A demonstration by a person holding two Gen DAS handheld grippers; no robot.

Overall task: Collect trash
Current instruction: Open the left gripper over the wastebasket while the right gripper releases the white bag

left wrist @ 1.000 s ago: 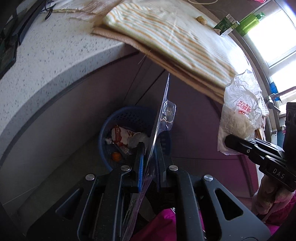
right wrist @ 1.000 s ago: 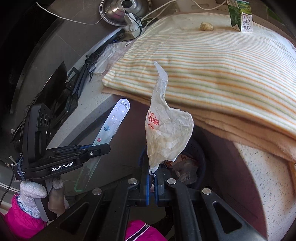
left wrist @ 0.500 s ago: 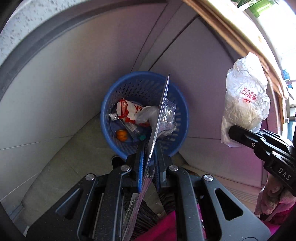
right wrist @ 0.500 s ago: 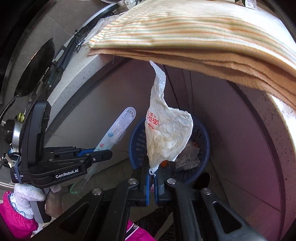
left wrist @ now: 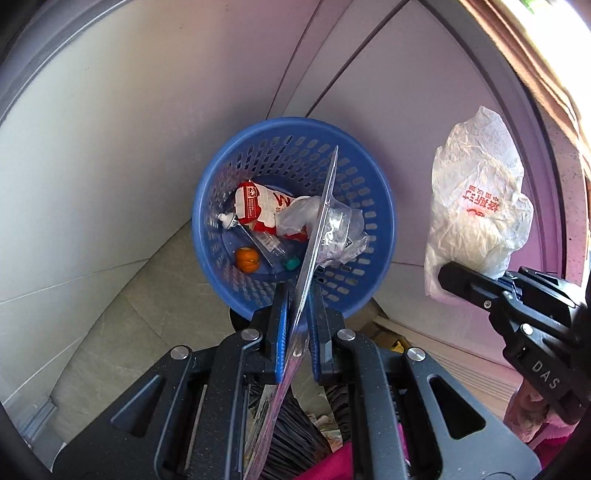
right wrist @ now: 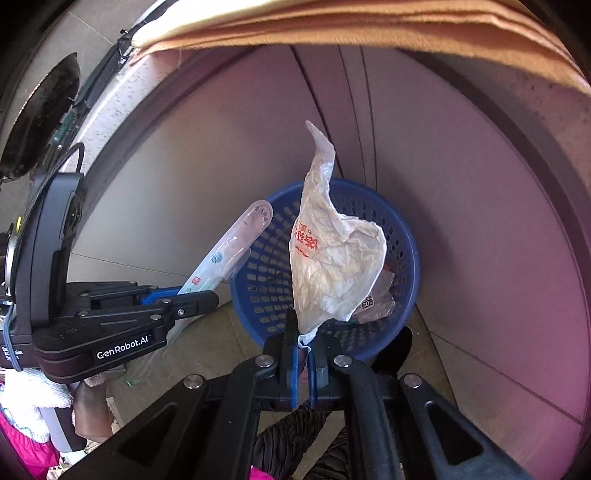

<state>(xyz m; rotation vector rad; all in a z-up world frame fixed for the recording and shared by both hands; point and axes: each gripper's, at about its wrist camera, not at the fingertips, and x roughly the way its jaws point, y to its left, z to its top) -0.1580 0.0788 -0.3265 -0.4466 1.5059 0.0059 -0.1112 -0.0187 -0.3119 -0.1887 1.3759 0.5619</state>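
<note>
Round blue perforated plastic waste basket (left wrist: 295,136): stands on the tiled floor, close against the pale cabinet fronts (left wrist: 110,129). Holds a red-and-white squashed carton (left wrist: 255,206), a small orange fruit (left wrist: 248,259), a teal cap (left wrist: 291,263), a thin clear tube and crumpled clear film (left wrist: 343,236).

Left gripper (left wrist: 295,325), black frame with blue pads: points steeply down at the basket, jaws clamped together on a long flat clear plastic blister pack (left wrist: 321,221). The pack stands edge-on from the pads, its far end above the basket's opening. From the right-hand camera the same pack (right wrist: 236,247) shows its broad face, rounded at the tip, beside the basket's (right wrist: 406,236) near rim.

Right gripper (right wrist: 303,339), same make: also aimed downward, jaws pinched shut on the bottom corner of a crumpled translucent white plastic bag with red print (right wrist: 332,258). The bag rises from the pads to a twisted peak and hangs over the basket mouth; seen from the left, the bag (left wrist: 476,199) sits to the side of the basket.

Folded tan cloth (right wrist: 369,26): overhangs the speckled countertop edge above.

Person: pink sleeve (right wrist: 18,443) and white fleecy cuff at the left handle; dark patterned fabric below the grippers, possibly a trouser leg.
</note>
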